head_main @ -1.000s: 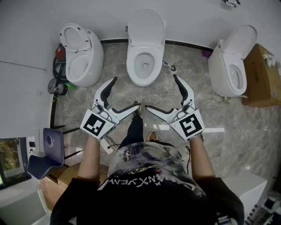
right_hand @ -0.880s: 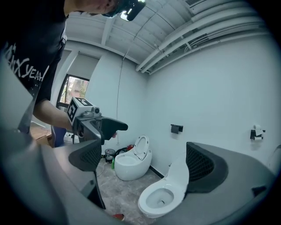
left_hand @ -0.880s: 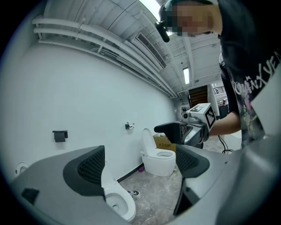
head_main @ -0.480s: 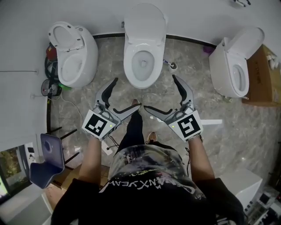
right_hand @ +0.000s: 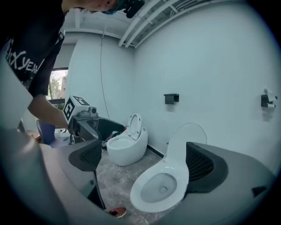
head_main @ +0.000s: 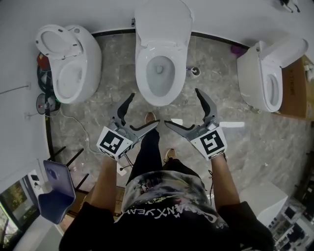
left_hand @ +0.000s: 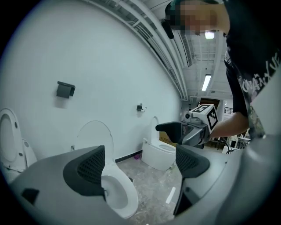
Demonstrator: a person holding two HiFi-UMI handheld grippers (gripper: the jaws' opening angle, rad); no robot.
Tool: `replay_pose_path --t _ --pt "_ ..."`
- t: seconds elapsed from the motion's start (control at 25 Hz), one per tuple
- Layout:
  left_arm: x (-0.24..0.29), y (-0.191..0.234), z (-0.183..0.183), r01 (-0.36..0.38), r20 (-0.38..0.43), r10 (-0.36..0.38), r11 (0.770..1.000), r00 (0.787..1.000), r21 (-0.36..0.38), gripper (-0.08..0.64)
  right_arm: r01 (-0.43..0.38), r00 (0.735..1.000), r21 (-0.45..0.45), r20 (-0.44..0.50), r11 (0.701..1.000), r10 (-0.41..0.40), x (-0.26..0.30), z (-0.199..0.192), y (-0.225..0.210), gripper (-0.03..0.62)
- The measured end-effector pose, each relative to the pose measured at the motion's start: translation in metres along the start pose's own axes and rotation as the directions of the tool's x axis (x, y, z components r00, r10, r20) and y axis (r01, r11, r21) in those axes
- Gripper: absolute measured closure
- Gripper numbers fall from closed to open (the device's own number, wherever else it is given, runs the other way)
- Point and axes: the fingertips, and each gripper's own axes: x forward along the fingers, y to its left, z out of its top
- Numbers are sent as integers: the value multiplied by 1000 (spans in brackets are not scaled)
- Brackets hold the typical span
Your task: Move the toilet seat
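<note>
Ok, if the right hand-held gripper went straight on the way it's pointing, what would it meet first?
Most likely the middle toilet. Its open bowl sits straight ahead between the open jaws of the right hand-held gripper. Nothing nearer shows in that line, though depth is hard to judge.

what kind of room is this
Likely a showroom or test room, not a home bathroom: a left toilet, middle toilet and right toilet stand unpartitioned along one wall, a cardboard box beside them.
</note>
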Motion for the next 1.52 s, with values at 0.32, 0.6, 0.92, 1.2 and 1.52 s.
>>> replay_pose_path --t 0.32,0.6,0.92,1.2,1.52 --pt "59 83 -91 -2 -89 -13 985 996 -170 72 64 988 178 -147 982 -38 84 -86 -53 9" --pt "98 127 -184 -115 -121 68 890 990 -442 72 160 973 386 -219 909 -78 120 -209 -101 9" --pt "120 166 -296 -268 -150 225 730 963 -629 72 227 962 554 -258 801 -93 153 -334 -130 10" --pt "132 195 -374 -333 -181 297 615 938 -715 72 279 956 718 -270 638 -114 165 -427 -149 30" --pt "149 205 -432 -363 -246 272 594 930 -718 72 252 966 805 -242 537 -91 186 -471 -151 49"
